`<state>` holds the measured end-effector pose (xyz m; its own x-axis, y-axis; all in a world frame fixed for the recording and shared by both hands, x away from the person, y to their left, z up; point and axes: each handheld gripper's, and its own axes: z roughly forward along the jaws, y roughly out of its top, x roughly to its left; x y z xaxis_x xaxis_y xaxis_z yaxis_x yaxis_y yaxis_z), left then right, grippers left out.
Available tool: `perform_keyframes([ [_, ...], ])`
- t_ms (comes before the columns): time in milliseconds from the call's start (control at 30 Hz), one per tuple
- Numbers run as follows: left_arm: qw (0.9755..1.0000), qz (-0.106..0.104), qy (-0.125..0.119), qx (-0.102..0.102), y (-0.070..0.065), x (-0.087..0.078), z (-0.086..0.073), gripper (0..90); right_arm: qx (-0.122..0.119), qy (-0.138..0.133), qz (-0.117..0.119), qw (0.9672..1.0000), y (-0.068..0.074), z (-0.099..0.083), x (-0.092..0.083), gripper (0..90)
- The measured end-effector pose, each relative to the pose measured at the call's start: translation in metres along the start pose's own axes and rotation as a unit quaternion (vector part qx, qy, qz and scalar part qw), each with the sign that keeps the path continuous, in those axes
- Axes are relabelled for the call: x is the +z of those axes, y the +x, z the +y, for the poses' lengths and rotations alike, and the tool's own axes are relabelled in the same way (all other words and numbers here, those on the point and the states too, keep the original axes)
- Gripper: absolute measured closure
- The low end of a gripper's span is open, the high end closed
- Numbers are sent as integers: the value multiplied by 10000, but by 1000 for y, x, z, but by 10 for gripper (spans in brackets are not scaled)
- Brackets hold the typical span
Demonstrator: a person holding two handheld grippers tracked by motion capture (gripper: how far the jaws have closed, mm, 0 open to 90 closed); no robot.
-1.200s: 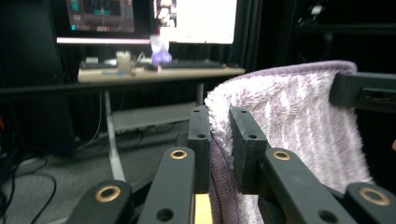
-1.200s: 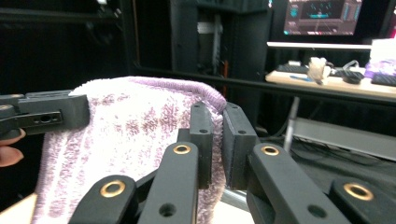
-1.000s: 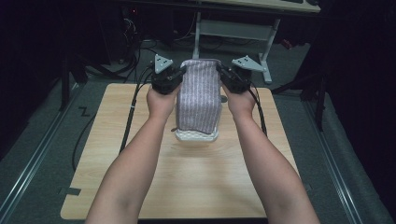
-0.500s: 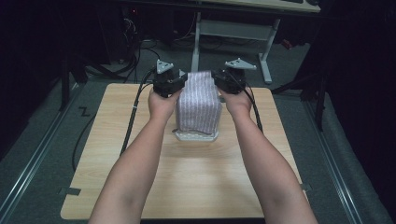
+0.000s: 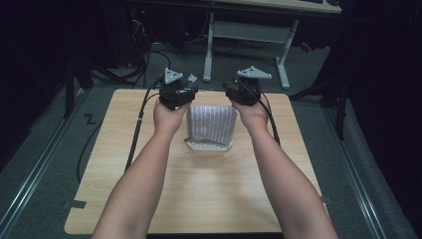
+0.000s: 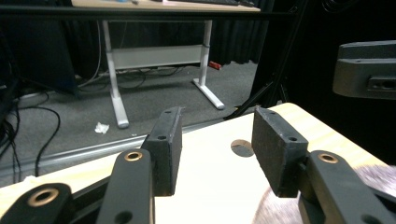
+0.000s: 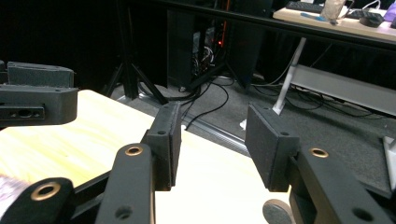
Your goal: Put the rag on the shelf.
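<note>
Table: a pale wooden top is seen from the high view, with both forearms reaching in over it from the bottom edge.
Floor: grey carpet is spread around the table, with black cables trailing over it at the far left.
Desk: white legs are planted on the floor beyond the table (its top is barely caught at the upper edge).
Cloth: a striped grey-white piece is draped between the two hands, hanging down to a folded edge that lies on the table; a blurred corner of it is caught low in both gripper views.
Left hand: it is wrapped round its gripper, just left of the cloth.
Right hand: it is placed just right of the cloth, level with the other.
Left gripper: the jaws are held apart, nothing between them, bare table seen through the gap; it is pointed at the far edge.
Right gripper: the jaws are parted too, nothing gripped.
Cables: black leads are run back from the left gripper across the table.
</note>
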<state>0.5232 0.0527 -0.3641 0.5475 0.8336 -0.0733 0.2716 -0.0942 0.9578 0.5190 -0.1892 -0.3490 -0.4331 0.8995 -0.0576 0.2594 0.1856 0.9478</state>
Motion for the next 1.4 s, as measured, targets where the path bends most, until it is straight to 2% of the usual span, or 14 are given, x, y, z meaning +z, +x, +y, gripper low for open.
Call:
perform_keyframes([
  [300,9998,-36,-171,18,-4,-30,0,529,-184,-134,89,9997,17,-11,-23,544],
  [400,9998,-65,-150,121,-8,-38,-1,526,-143,-200,161,9996,19,-15,-32,544],
  [433,9997,-57,-178,172,-11,-41,-2,525,-120,-198,191,9995,19,-15,-34,544],
  [500,9997,-65,-165,140,-13,-45,-6,525,-100,-203,208,9995,21,-18,-39,540],
  [600,9998,-79,-148,113,-16,-50,-12,525,-198,-234,172,9994,24,-20,-46,529],
  [767,9999,-96,-118,-30,-18,-58,-23,524,-256,-248,178,9992,26,-27,-59,512],
  [933,9998,-123,-105,85,-21,-67,-31,521,-281,-254,194,9991,26,-38,-72,513],
  [1100,9998,-88,-5,177,-26,-80,-39,527,-207,-266,330,9989,29,-48,-87,504],
  [1333,9995,-294,47,117,-33,-94,-55,528,-390,-134,333,9986,39,-63,-100,499],
  [1400,9993,-323,48,164,-37,-97,-60,528,-482,-41,313,9983,42,-68,-101,498],
])
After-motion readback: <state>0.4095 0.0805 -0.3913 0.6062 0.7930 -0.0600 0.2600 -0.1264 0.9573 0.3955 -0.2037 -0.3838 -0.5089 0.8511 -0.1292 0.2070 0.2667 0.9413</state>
